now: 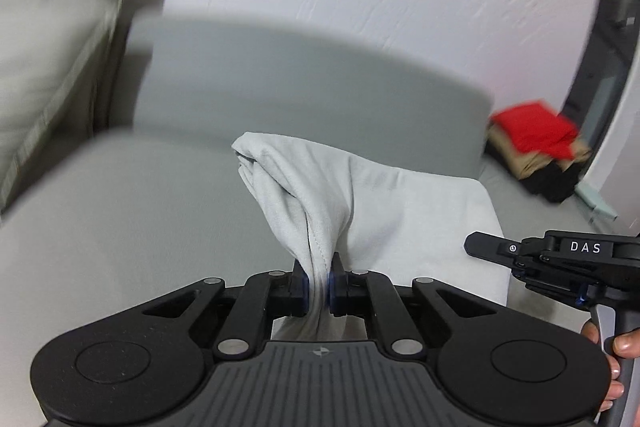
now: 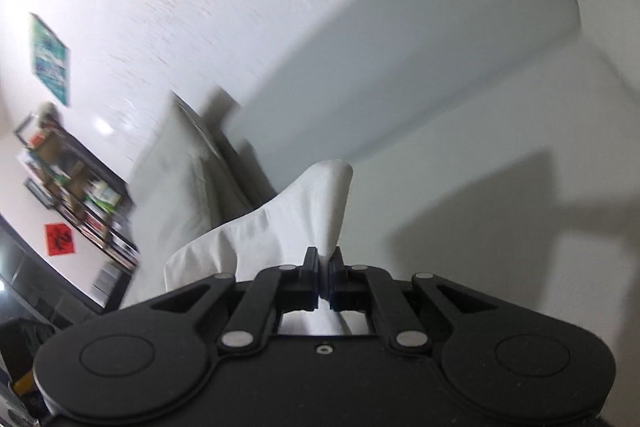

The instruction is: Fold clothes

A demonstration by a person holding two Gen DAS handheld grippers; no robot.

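While the pale grey cotton garment (image 1: 360,195) drapes over the grey sofa seat (image 1: 120,211) near its back edge, the left gripper (image 1: 318,285) has its jaws clenched on a bunched fold — the right gripper (image 2: 323,277) likewise pinches another fold. Folded red and tan clothes (image 1: 536,143) lie stacked at the seat's far right corner.

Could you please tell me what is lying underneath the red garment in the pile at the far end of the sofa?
Under the red garment lie a tan piece and a black one, stacked on the grey sofa. Anything further down is covered or blurred.
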